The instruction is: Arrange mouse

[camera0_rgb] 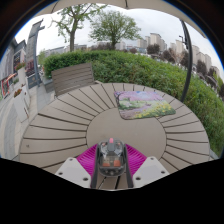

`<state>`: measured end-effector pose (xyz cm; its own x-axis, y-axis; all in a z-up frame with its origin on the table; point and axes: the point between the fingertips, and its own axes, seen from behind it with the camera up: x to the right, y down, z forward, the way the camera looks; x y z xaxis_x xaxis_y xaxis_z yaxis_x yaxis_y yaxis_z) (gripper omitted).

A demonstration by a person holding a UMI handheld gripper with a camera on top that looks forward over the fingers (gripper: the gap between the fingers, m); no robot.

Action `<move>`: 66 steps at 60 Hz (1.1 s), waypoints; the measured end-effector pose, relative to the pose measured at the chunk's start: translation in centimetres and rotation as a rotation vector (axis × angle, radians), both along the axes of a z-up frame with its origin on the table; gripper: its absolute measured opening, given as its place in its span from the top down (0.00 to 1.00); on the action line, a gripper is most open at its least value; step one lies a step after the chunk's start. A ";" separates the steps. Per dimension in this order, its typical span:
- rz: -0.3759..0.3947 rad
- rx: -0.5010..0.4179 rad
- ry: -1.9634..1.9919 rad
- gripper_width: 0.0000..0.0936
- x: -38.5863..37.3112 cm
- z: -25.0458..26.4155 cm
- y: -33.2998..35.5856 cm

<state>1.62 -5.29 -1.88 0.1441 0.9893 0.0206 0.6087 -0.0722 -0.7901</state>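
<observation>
A dark, partly see-through computer mouse (pixel 111 157) sits between my gripper's (pixel 111 163) two fingers. Both magenta pads (pixel 90 159) press against its sides, so I hold it. The mouse is lifted above a round wooden slatted table (pixel 75 125). A colourful rectangular mouse mat (pixel 145 102) lies on the table beyond the fingers, toward the far right side of the tabletop.
A wooden bench (pixel 73 77) stands beyond the table to the left. A green hedge (pixel 140 68) runs behind the table, with trees (pixel 112 25) and buildings (pixel 155 43) further off. A dark pole (pixel 189 45) rises at the right.
</observation>
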 end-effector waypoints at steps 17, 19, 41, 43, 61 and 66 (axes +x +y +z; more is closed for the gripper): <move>0.004 -0.003 0.172 0.59 -12.0 15.4 8.2; -0.005 0.016 0.185 0.59 -14.2 16.3 10.1; -0.024 -0.010 -0.051 0.59 -24.3 1.5 20.6; -0.028 -0.009 -0.061 0.59 -24.2 0.7 21.0; -0.103 -0.014 -0.078 0.11 -20.1 3.3 22.1; -0.076 -0.029 -0.090 0.10 -14.9 6.9 20.5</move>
<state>-13.30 15.19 4.98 0.2172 0.9761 0.0080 0.6693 -0.1429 -0.7291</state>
